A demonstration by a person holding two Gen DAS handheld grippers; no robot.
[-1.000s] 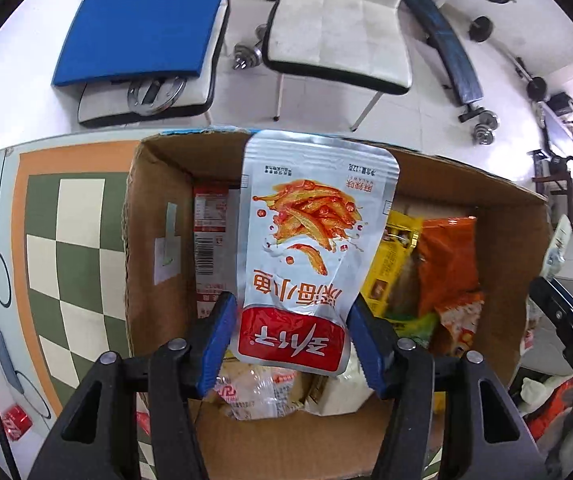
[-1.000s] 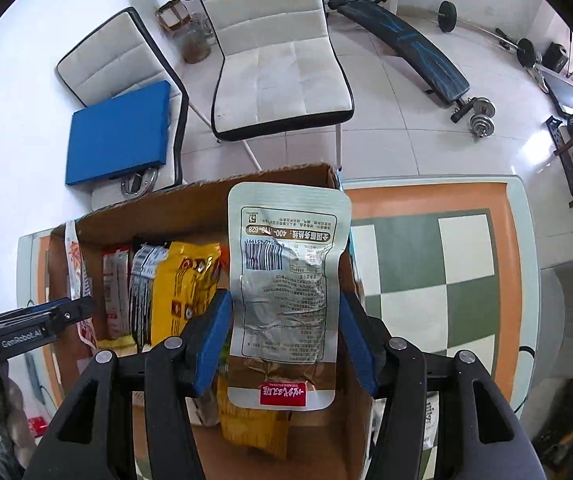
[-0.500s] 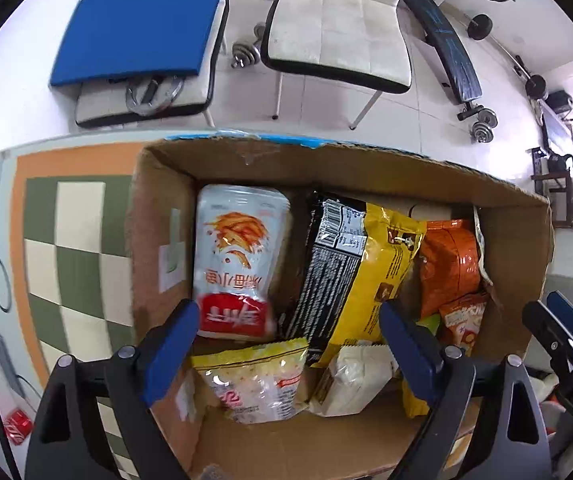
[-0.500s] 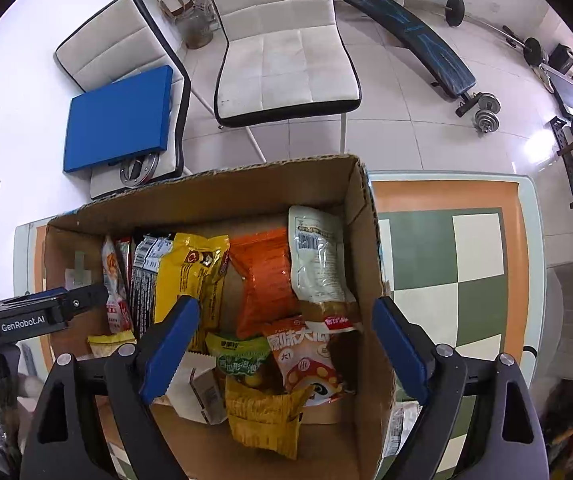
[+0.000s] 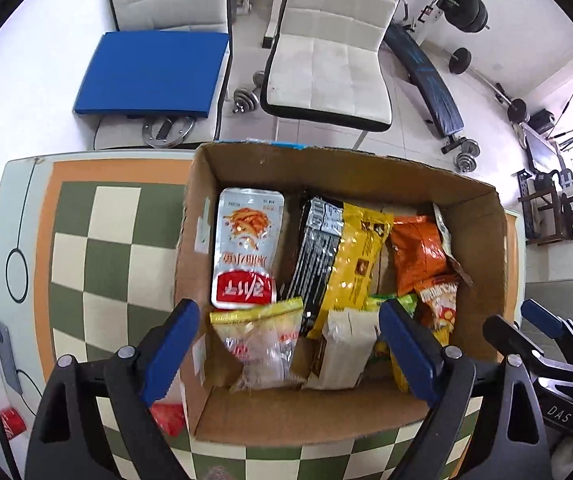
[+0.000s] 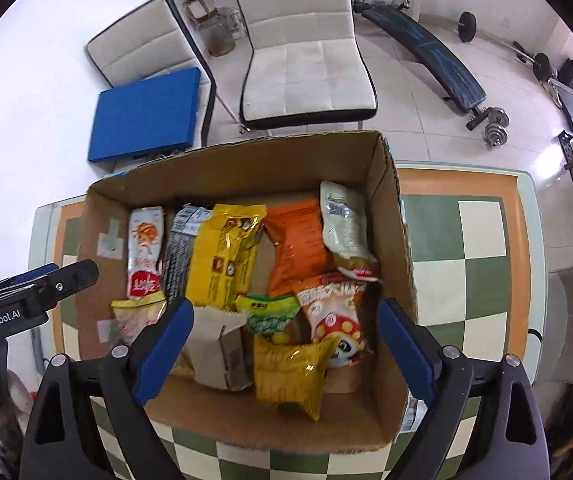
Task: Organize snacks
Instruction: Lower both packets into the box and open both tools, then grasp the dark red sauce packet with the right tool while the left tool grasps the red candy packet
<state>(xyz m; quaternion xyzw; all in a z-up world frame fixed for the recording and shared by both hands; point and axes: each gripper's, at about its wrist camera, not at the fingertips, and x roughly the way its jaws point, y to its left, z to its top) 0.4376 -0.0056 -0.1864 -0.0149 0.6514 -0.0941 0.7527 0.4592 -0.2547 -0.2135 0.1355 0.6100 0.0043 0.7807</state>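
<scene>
While both claws gape empty, snack packets fill the box (image 5: 470, 200) — upright.

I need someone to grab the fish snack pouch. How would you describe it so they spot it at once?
Look in the open cardboard box on the checkered table. Against its left wall stands a silver pouch, the only silver pack with a red band and orange fish strips pictured.

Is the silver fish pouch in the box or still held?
In the box. The fish pouch leans at its left wall, and the left gripper hangs open and empty.
</scene>
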